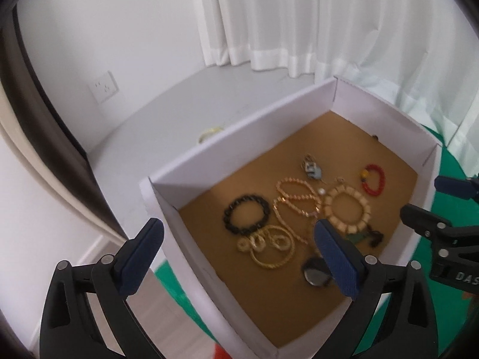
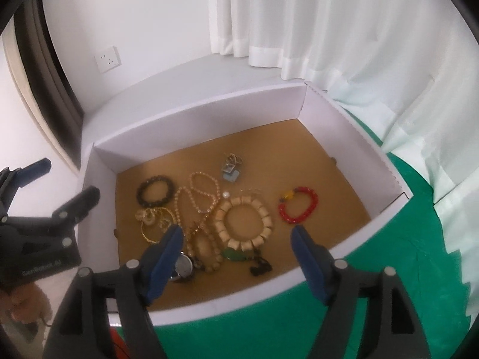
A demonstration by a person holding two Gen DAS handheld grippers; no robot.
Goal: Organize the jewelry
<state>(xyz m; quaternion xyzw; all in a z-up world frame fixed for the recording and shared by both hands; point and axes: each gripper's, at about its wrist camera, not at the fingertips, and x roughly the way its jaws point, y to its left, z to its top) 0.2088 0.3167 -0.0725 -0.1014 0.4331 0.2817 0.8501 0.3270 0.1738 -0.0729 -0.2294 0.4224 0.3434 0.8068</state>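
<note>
Inside the white cardboard box (image 2: 209,122), on its brown floor, the jewelry lies loose. The cream block bracelet (image 2: 244,224) sits near the middle, a ring of chunky pale tiles. Touching its left side is a long strand of peach pearl beads (image 2: 197,197), looped over itself. Left of the beads lies a black bead bracelet (image 2: 155,193), and just in front of that a gold bangle (image 2: 157,224) with smaller gold rings tangled on it. Right of the cream bracelet, well apart, lies a red bead bracelet (image 2: 298,206) with a yellow bead. Behind the cream bracelet sits a small pale blue charm (image 2: 230,173). In front of it lie a green pendant (image 2: 232,253) with a dark tassel and a round silver-faced piece (image 2: 182,266).

The left gripper (image 1: 239,251) hangs over the box's left wall with its blue-padded fingers (image 1: 338,260) spread wide, holding nothing. The right gripper (image 2: 236,254) hovers over the near wall, fingers (image 2: 310,263) likewise wide and empty. The box stands on a green cloth (image 2: 389,269) beside a pale grey worktop (image 1: 167,113), where a yellowish ring-shaped thing (image 1: 209,133) shows behind the box wall. A white curtain (image 2: 329,24) hangs behind.
</note>
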